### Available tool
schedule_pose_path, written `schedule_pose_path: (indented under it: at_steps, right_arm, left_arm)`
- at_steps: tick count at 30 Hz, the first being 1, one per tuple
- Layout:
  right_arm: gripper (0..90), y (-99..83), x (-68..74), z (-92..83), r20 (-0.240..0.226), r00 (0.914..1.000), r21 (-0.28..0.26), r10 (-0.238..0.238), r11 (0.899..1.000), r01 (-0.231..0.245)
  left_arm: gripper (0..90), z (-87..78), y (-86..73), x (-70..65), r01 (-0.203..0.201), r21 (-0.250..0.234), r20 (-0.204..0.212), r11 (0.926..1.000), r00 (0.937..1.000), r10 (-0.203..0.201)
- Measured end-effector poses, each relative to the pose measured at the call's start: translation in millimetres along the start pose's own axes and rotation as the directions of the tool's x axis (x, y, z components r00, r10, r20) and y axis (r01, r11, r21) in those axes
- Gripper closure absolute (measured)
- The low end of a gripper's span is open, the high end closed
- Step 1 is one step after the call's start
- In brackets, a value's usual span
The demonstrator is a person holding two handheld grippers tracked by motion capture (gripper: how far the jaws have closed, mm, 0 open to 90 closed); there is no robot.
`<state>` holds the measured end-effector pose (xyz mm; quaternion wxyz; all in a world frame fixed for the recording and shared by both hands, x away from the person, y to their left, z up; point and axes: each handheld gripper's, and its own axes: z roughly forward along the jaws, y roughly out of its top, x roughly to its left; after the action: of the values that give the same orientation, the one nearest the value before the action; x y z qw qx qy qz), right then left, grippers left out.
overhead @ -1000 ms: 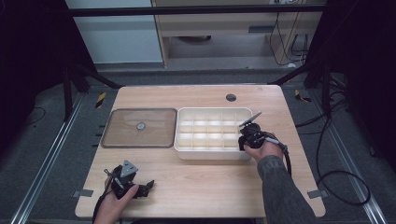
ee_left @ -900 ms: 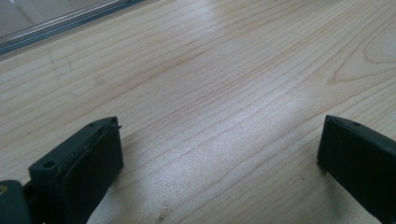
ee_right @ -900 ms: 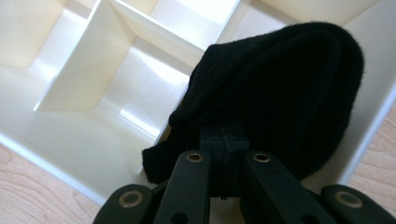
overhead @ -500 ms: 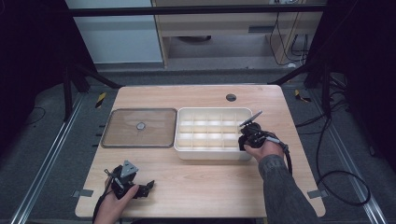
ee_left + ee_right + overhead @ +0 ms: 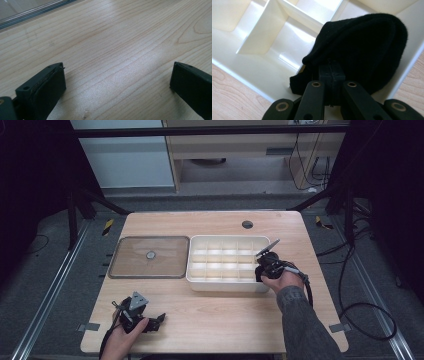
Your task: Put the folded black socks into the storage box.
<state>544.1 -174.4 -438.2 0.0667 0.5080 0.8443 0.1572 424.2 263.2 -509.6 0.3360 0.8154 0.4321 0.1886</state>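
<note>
Right tongs [image 5: 331, 82] pinch a black cloth [image 5: 362, 47] over the divided tray's [image 5: 257, 32] corner; left tongs [image 5: 117, 82] gape, empty, on the table [image 5: 120, 37].

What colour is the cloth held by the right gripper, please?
Black cloth, clearest in the right gripper view.

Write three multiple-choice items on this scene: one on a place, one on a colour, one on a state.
1. Where does the clear lid lie?
A. on the tray
B. on the table, left of the tray
C. in the left gripper

2. What colour is the cloth held over the compartment tray?
A. black
B. white
C. red

3. How do the left gripper's jaws stand?
A. shut on the cloth
B. shut on nothing
C. open over bare wood

Answers:
1 B, the lid lies flat beside the tray.
2 A, the right gripper pinches black fabric against cream dividers.
3 C, wood grain shows between the jaws.
</note>
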Motion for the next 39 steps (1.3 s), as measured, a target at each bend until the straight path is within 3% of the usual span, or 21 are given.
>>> schedule_pose_path:
  at_steps: [8, 25, 39]
  right_arm:
    - [90.0, -1.0, -1.2, -2.7, -0.007, 1.0, -0.017, 0.003, 1.0, -0.003]
    - [90.0, 2.9, -2.0, -24.9, 0.007, 1.0, -0.115, -0.004, 0.993, 0.005]
    - [90.0, 1.2, -7.6, -45.9, 0.026, 0.9996, -0.24, 0.015, 0.971, -0.009]
  left_arm:
    - [0.0, 0.0, 0.1, 0.1, -0.003, 0.002, 0.001, 1.0, 1.0, 0.003]
    - [0.0, 0.5, 0.6, -0.8, -0.011, 0.001, 0.008, 0.9999, 0.9999, 0.011]
    - [0.0, 1.0, 0.9, -2.8, -0.016, -0.001, 0.015, 0.9999, 0.9998, 0.016]
